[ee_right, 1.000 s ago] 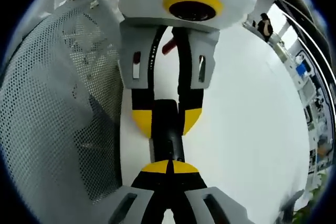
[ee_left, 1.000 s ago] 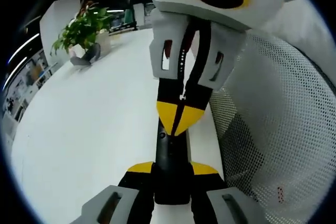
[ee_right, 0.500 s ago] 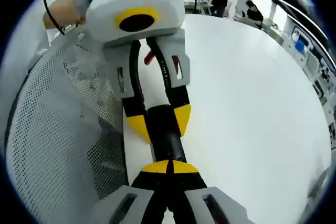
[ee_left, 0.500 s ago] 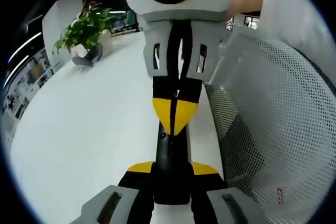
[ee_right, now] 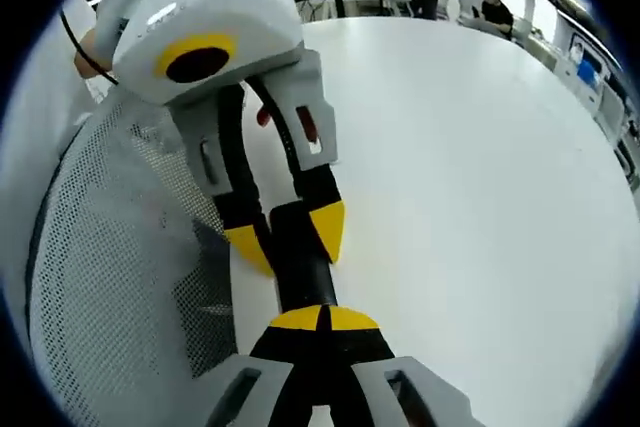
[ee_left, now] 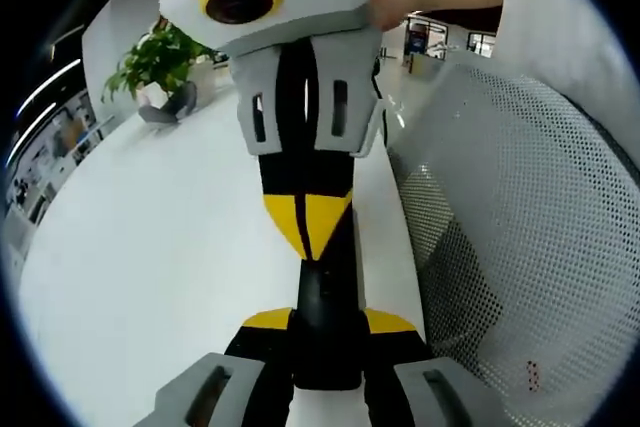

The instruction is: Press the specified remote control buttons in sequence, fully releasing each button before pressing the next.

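Left gripper, yellow-tipped jaws clenched on the near end of a slim black remote control. Right gripper, jaws pressed together, tips resting on the same remote from the opposite end. Remote lying flat on a broad white table, close along its edge. White perforated mesh chair back just beside. Leafy green potted plant far across.
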`<action>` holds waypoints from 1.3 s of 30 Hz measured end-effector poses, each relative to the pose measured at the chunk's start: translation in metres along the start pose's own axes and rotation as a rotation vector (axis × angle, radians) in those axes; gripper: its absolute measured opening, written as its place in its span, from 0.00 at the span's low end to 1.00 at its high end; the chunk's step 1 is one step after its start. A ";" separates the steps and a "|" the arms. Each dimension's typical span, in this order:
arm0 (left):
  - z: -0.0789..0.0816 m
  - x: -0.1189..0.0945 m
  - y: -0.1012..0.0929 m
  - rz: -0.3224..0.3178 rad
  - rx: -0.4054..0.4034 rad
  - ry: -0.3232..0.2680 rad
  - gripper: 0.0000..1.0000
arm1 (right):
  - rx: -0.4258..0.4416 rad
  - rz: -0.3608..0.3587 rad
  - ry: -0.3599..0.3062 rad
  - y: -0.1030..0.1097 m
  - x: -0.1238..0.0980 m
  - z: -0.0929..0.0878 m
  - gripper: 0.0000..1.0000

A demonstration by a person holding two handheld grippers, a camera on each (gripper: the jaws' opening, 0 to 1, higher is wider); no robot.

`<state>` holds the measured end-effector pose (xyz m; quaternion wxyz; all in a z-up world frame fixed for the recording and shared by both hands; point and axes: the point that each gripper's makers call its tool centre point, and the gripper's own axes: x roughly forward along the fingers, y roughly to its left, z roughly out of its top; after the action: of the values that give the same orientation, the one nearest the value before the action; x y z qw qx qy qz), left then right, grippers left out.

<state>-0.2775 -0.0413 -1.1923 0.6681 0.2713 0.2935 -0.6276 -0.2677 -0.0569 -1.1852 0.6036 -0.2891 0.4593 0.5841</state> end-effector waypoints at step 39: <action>-0.001 0.001 0.000 0.008 -0.009 -0.005 0.24 | -0.056 -0.173 -0.059 0.016 0.005 0.008 0.00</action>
<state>-0.2779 -0.0412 -1.1936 0.6726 0.2681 0.2934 -0.6242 -0.2816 -0.0455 -1.1831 0.6567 -0.3274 0.3981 0.5505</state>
